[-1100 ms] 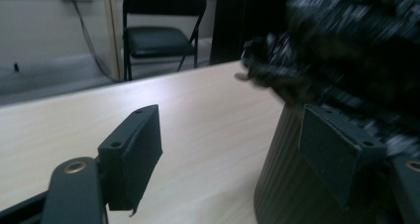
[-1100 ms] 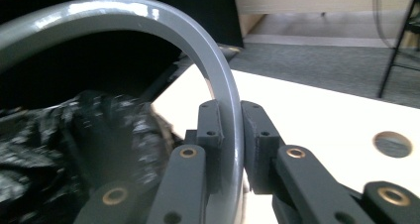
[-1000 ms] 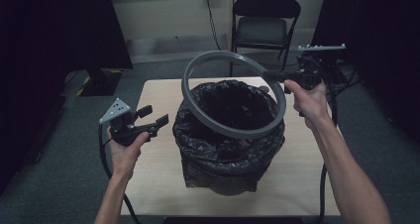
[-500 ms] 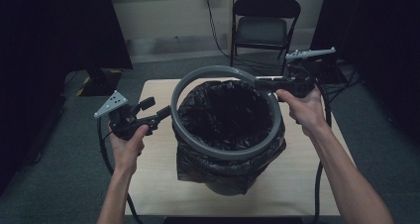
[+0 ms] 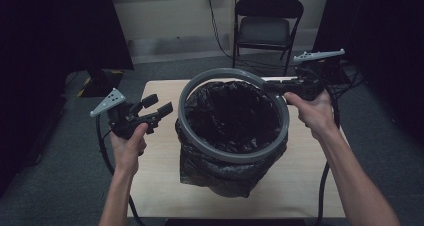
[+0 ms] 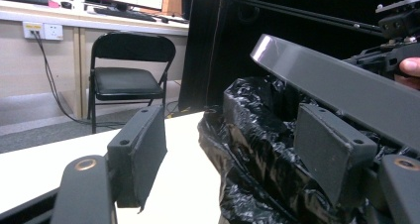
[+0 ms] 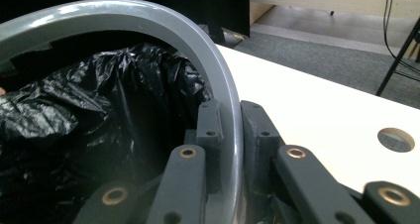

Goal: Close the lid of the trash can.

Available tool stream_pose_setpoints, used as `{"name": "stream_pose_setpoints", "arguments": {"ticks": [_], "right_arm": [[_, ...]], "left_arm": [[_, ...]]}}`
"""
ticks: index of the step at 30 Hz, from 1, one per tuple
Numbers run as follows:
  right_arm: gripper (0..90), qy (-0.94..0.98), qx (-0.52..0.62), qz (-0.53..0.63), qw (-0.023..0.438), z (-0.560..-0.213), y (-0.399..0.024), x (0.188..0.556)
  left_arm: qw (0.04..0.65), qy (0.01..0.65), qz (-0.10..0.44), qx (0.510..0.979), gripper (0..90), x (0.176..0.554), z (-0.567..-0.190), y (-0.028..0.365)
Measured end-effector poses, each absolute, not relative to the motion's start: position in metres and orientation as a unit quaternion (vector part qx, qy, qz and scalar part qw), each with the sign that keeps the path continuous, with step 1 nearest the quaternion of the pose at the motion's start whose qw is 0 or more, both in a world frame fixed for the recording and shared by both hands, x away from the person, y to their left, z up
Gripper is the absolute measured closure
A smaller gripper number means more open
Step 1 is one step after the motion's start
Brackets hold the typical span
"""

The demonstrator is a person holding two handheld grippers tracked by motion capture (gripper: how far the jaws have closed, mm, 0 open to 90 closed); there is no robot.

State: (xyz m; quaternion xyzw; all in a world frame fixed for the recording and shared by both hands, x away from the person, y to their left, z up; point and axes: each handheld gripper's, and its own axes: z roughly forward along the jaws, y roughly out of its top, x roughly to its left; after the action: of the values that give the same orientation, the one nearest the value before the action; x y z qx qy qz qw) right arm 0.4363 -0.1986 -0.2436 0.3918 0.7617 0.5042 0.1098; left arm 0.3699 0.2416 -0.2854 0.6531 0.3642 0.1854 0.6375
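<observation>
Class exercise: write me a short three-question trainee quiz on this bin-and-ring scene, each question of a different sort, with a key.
1. True or false: the right claw is shut on the grey ring.
2. What lines the bin? A) a black bag B) a white cloth C) newspaper
3. Fill in: the left claw, beside the bin, stands ____ with nothing between its pads.

Key: 1 true; 2 A; 3 open.
</observation>
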Motion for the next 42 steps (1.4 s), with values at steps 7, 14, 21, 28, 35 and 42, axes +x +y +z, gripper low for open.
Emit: {"name": "stream_pose_setpoints", "arguments": {"ticks": [7,14,21,28,35,42], "right_arm": [[78.6,0.772,0.384,0.492,0.123,-0.246,-0.193,0.433],[67.3,0.759,0.378,0.516,0.121,-0.248,-0.200,0.426],[71.9,0.741,0.365,0.542,0.157,-0.251,-0.210,0.409],[78.4,0.730,0.362,0.557,0.159,-0.261,-0.213,0.406],[79.5,0.725,0.368,0.559,0.162,-0.266,-0.213,0.403],[78.1,0.726,0.364,0.561,0.162,-0.264,-0.213,0.405]], "left_arm": [[0.650,0.350,0.183,0.649,28.1,0.369,-0.275,0.231],[0.661,0.339,0.172,0.646,26.5,0.369,-0.271,0.228],[0.637,0.324,0.163,0.680,28.6,0.368,-0.283,0.212],[0.638,0.314,0.153,0.686,53.6,0.373,-0.285,0.209],[0.642,0.312,0.158,0.682,61.5,0.369,-0.293,0.208],[0.629,0.316,0.155,0.693,61.4,0.373,-0.289,0.206]]}}
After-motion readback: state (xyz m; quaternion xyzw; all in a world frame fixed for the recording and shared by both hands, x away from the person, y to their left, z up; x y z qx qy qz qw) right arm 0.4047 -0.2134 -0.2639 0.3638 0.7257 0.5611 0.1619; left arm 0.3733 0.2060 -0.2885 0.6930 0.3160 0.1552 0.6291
